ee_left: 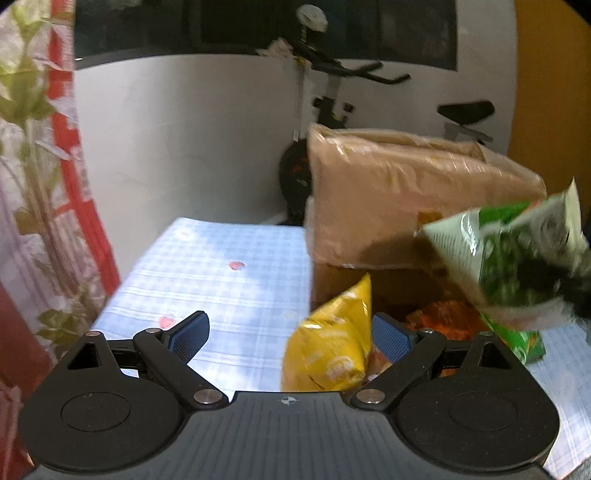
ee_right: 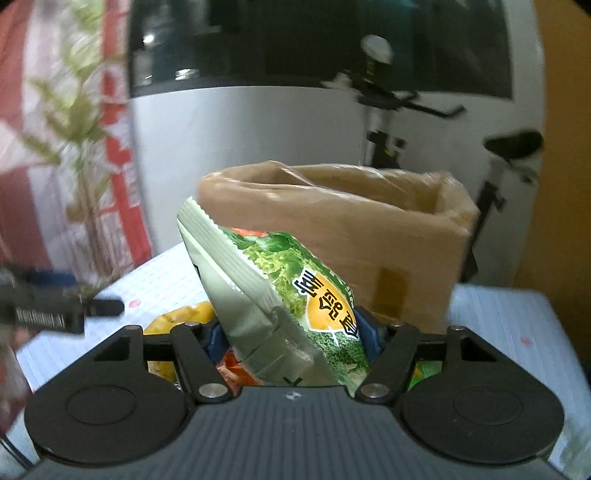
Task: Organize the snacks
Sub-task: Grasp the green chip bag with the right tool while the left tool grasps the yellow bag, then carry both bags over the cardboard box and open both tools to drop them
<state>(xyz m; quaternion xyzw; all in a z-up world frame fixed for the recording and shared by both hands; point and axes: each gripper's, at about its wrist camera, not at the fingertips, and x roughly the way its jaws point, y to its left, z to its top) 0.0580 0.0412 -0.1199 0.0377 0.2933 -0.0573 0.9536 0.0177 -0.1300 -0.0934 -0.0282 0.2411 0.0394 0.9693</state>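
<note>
Low in the middle of the right wrist view, the right gripper [ee_right: 293, 341] is clamped on a green snack bag [ee_right: 295, 295] held up in front of the cardboard box [ee_right: 369, 236]. It looks light, crinkly and slippery, so the flat sealed edge seems the surest hold. The left gripper [ee_left: 291, 332] gapes wide and empty, a yellow snack bag [ee_left: 332, 350] standing just beside its right finger.

Lighting: dim indoor, warm colour cast; dark window [ee_left: 258, 26] above. Glare: small highlights on window glass in right view. Shadow: dark patch on cardboard box [ee_left: 388, 192]. Blur: green snack bag [ee_left: 517, 258] smeared; curtain [ee_right: 66, 147] streaked. Distortion: fisheye bending, black corners.
</note>
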